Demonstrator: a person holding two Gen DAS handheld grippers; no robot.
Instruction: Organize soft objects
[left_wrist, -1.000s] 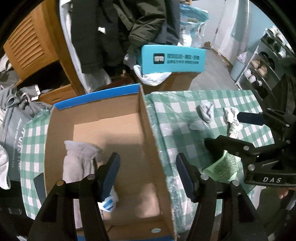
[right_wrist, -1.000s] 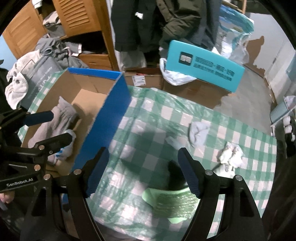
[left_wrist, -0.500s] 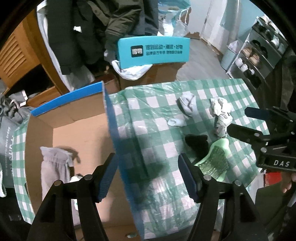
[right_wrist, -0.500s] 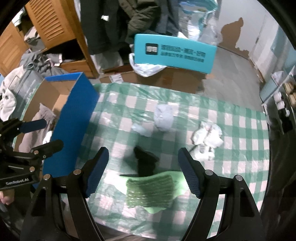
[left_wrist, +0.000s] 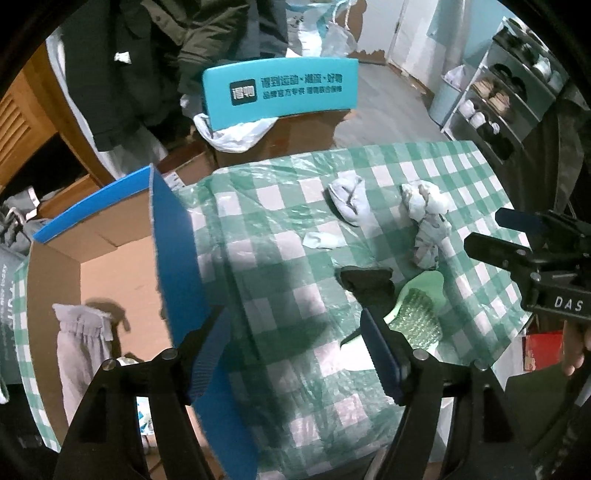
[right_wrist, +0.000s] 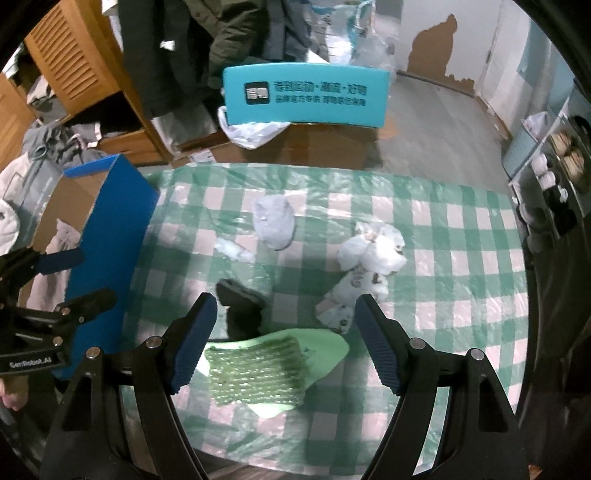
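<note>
Over the green-checked tablecloth (right_wrist: 461, 221) my right gripper (right_wrist: 286, 343) stands open, right above a green knobbly slipper (right_wrist: 266, 365) and a black sock (right_wrist: 240, 306). Farther back lie a grey sock (right_wrist: 275, 221), a white sock bundle (right_wrist: 373, 251) and a small pale scrap (right_wrist: 232, 251). My left gripper (left_wrist: 295, 354) hangs over the blue wall of the cardboard box (left_wrist: 173, 251); its jaws are opening with nothing between them. A grey sock (left_wrist: 85, 343) lies inside the box. The right gripper (left_wrist: 484, 229) shows at the right edge of the left wrist view.
Beyond the table stand a teal box (right_wrist: 306, 96) on brown cartons, hanging dark coats (left_wrist: 122, 66) and a wooden cabinet (right_wrist: 77, 66). A shoe rack (left_wrist: 509, 99) stands at the right. A hand (left_wrist: 574, 350) holds the right gripper.
Both grippers have swung right, away from the box's inside toward the socks on the cloth. The left jaws stand a little wider. The black sock and green slipper now sit under the right gripper.
</note>
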